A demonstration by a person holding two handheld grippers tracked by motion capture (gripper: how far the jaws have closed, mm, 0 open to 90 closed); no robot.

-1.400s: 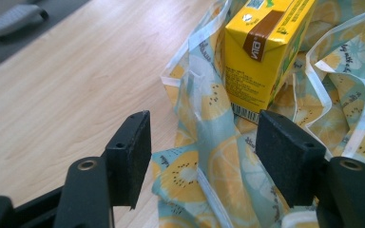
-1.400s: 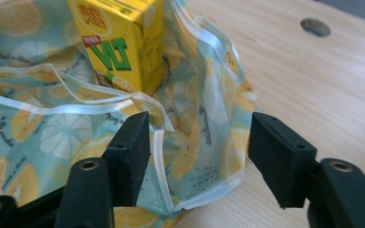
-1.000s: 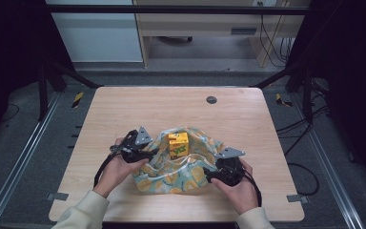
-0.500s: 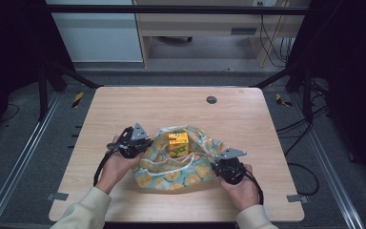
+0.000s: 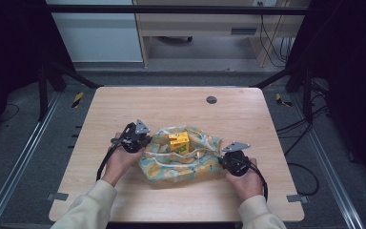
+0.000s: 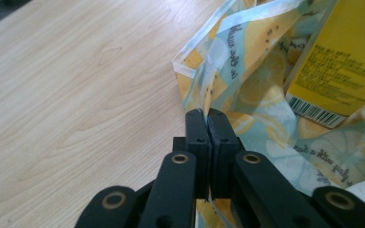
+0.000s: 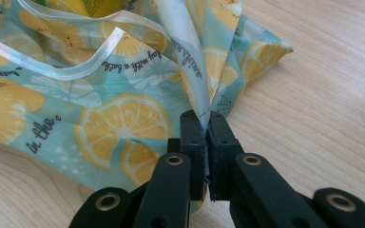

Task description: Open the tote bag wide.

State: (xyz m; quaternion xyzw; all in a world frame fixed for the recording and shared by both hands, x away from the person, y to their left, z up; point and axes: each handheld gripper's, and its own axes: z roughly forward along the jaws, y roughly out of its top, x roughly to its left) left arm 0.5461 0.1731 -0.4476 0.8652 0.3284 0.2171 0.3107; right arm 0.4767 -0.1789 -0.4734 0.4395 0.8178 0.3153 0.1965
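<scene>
I see left gripper (image 6: 208,114) clamped on lemon-print bag (image 5: 181,160) left edge | right gripper (image 7: 207,115) clamped on its right edge | bag mid-table (image 5: 124,109), yellow carton (image 5: 178,141) inside

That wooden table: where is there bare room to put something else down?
The far half of the light wooden table is bare, apart from a small dark round disc near the far edge. The left and right margins also lie free. The near middle is crowded: the lemon-print fabric bag with a yellow carton inside, pinched by the left gripper and the right gripper.
</scene>
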